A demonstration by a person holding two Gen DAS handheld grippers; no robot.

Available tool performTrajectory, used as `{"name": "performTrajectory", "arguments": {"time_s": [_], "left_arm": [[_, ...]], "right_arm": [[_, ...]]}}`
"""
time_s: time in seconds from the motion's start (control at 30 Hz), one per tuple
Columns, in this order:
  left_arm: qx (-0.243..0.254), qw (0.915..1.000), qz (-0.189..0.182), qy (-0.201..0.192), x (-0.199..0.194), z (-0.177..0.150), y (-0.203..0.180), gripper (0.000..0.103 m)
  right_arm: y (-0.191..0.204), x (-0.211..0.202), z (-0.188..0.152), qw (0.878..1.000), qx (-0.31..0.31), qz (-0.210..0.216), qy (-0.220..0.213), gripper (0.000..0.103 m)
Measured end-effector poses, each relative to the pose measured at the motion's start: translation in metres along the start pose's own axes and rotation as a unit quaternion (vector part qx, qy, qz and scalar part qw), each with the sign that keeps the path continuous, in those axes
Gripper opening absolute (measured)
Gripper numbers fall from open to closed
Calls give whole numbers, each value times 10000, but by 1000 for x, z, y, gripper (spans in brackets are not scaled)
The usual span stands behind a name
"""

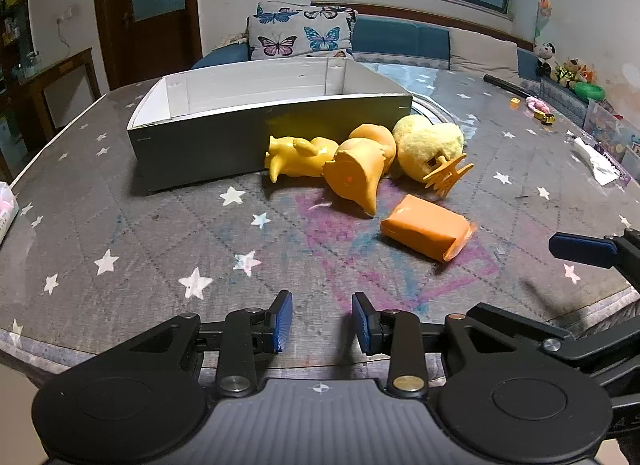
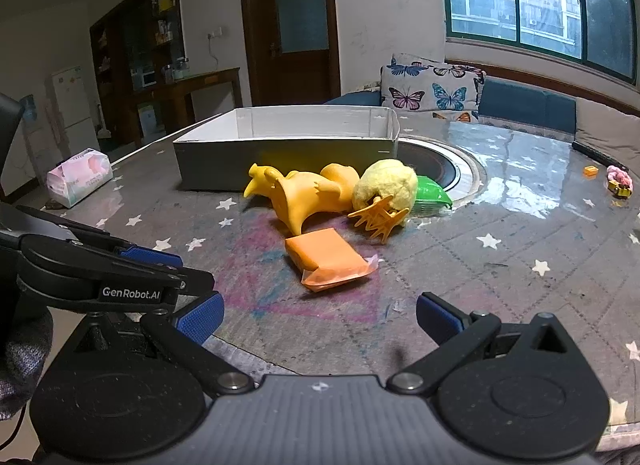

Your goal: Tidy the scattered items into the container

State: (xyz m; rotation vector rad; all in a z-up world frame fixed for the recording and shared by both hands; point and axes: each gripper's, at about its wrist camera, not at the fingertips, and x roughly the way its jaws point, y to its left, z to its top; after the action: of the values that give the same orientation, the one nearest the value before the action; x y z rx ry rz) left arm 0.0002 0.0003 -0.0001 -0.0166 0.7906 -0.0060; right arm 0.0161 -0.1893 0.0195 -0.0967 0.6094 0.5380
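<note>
A shallow grey box with a white inside [image 1: 224, 105] [image 2: 288, 133] stands at the back of the star-patterned table. In front of it lies a heap: a yellow rubber chicken [image 1: 296, 159] [image 2: 264, 181], an orange rubber chicken [image 1: 358, 173] [image 2: 308, 197], a yellow plush ball [image 1: 430, 141] [image 2: 386, 183] and an orange claw clip [image 1: 448, 177] [image 2: 378, 217]. An orange packet [image 1: 426, 231] [image 2: 328, 259] lies nearest. My left gripper [image 1: 322, 323] is partly open and empty, short of the heap. My right gripper [image 2: 318, 319] stands wide open and empty, just before the packet.
A green plastic item [image 2: 434, 193] sits behind the plush ball, beside a round hob [image 2: 444, 165] set into the table. A tissue pack [image 2: 78, 177] lies at the left edge. Small toys [image 2: 618, 183] and a white tube [image 1: 598, 163] lie far right.
</note>
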Motion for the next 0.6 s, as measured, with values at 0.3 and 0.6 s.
{"name": "performTrajectory", "arguments": {"time_s": [0.3, 0.6], "left_arm": [[112, 9999, 90, 4, 2, 1, -2, 36], [70, 9999, 107, 87, 6, 3, 3, 36]], "right_arm": [[0, 2, 1, 10000, 3, 11, 37, 103], [0, 5, 3, 10000, 6, 22, 75, 103]]}}
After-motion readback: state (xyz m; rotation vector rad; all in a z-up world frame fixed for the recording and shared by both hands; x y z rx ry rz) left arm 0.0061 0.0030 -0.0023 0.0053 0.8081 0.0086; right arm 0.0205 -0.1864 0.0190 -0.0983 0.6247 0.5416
